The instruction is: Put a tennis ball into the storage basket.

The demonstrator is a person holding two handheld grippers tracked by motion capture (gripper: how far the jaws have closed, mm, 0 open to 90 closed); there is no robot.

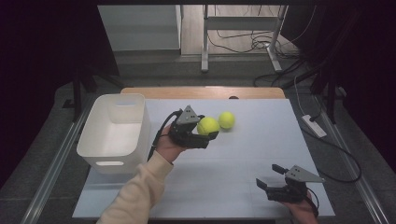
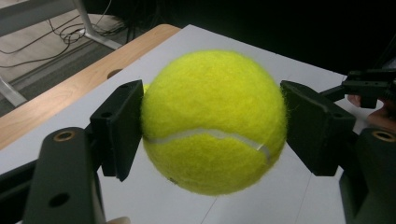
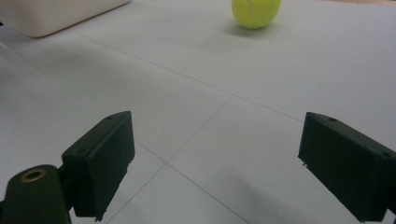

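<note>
From the high view, a pale grey table (image 1: 243, 158) with a wooden far edge sits mid-frame, dark floor and cables behind it, and a white bin (image 1: 114, 133) at centre left. The left gripper (image 1: 205, 135) pinches a fuzzy yellow tennis ball (image 1: 208, 126) just above centre, a second ball (image 1: 227, 120) resting beside it. In the left gripper view, both pads press the held ball's sides, its white seam curving across. In the right gripper view, the right gripper (image 3: 215, 165) stands spread over bare table.
</note>
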